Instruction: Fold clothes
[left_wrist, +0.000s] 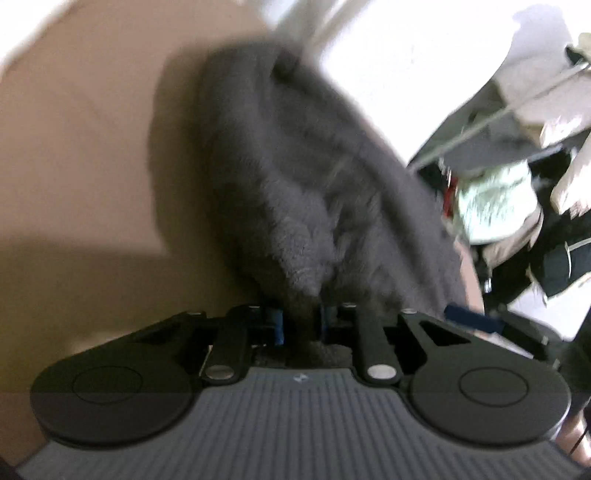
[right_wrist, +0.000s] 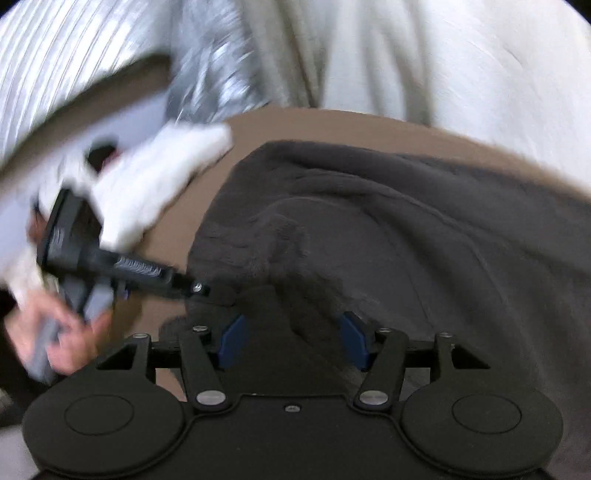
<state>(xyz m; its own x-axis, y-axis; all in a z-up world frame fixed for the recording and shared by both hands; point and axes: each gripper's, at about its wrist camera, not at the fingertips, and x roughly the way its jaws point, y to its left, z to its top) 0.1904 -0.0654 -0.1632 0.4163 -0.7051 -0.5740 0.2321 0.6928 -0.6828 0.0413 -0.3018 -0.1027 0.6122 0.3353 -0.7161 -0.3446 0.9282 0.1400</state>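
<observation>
- The left gripper (left_wrist: 301, 325) is clamping a bunch of the grey garment (left_wrist: 295, 177); its blue pads (left_wrist: 277, 325) are standing close together with fleecy cloth pinched between them.
- In the left wrist view the garment is running away from the jaws as a long, thick fold, lying on a tan surface (left_wrist: 74, 147).
- To the right of that surface a clutter of other items is lying — a pale green cloth (left_wrist: 495, 203) among dark and beige pieces, too blurred to name.
- The right gripper (right_wrist: 293, 341) is standing fairly wide; its blue pads (right_wrist: 233, 341) are well apart.
- A dark ridge of the garment (right_wrist: 369, 229) is lying between the right jaws, but the pads are not pressing on it.
- In the right wrist view the garment is spreading over the tan surface (right_wrist: 332, 125), rumpled, with its near edge under the gripper.
- The left gripper (right_wrist: 201, 290) is showing here from the side, its tip at the garment's left edge.
- A hand (right_wrist: 62, 332) is holding the left gripper's handle; a white sleeve (right_wrist: 147, 184) is reaching above it.
- White fabric (right_wrist: 443, 55) is hanging beyond the surface's far edge — both views are blurred.
</observation>
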